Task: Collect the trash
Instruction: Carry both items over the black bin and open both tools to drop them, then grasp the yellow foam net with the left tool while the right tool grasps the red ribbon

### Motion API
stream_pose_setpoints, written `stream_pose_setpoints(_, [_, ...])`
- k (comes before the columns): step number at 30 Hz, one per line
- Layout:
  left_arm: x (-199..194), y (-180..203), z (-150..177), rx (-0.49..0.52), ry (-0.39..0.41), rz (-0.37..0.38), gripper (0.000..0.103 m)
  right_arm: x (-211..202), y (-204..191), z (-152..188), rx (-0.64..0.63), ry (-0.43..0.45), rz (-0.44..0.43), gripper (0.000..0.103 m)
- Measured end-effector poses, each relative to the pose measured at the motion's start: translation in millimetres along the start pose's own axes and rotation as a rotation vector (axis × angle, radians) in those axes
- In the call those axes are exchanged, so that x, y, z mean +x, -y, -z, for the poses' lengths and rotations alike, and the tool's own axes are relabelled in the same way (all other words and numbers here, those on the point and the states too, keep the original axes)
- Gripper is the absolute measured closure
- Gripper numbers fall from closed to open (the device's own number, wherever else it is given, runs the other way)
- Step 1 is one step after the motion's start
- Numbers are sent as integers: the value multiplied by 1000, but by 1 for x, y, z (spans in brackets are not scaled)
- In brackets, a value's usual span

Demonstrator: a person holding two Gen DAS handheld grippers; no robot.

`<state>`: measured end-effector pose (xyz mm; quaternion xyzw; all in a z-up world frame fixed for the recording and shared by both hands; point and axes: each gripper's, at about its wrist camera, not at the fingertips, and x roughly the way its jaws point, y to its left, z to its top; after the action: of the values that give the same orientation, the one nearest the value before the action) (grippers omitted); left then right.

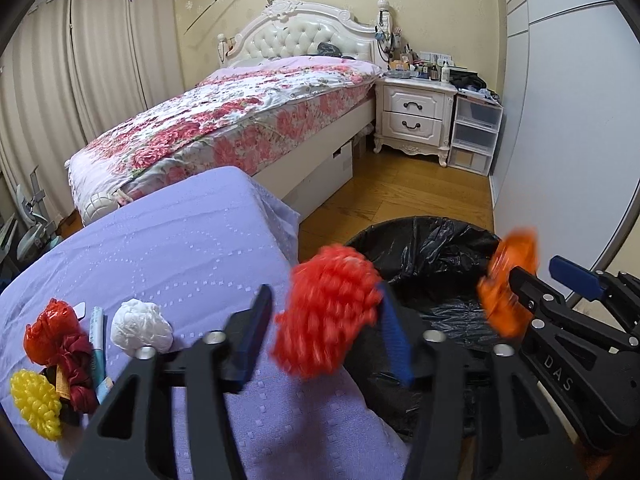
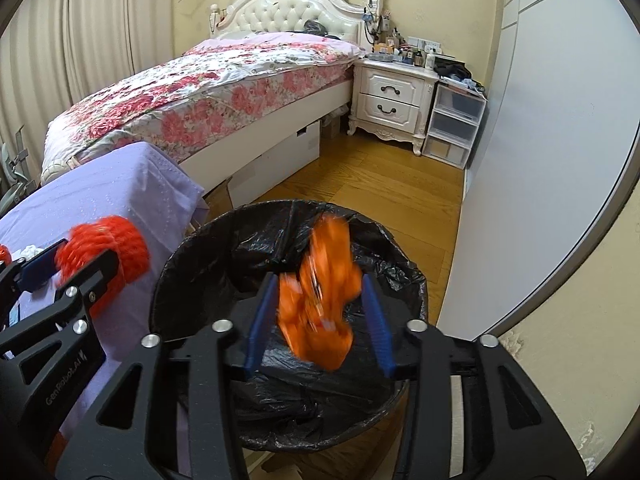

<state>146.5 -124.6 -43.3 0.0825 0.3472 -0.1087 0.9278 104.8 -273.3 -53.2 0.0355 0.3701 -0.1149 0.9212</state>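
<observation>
Orange wrapper hangs blurred between the right gripper's spread, released jaws, over the bin. Left gripper, likewise unclenched, has a red mesh ball beside the bin's rim; better to carry it over the opening first.

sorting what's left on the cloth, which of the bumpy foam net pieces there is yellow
The yellow foam net at the near left corner of the purple cloth; the net beside it is white, and the one at the left claw is red.
</observation>
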Motion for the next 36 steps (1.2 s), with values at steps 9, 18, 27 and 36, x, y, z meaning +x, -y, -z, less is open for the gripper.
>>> stream_pose_setpoints(9, [-5, -4, 1, -17, 7, -17, 27, -4, 6, 0, 17, 10, 21, 50])
stream_pose_setpoints(18, [-21, -22, 10, -43, 12, -44, 26, -15, 0, 6, 3, 12, 6, 49])
stream_pose_setpoints(27, [-47, -54, 23, -83, 24, -101, 26, -31, -28, 16, -36, 13, -40, 42])
stream_pose_setpoints(36, [-79, -91, 47, -122, 32, -169, 25, -48, -71, 26, -94, 15, -123, 40])
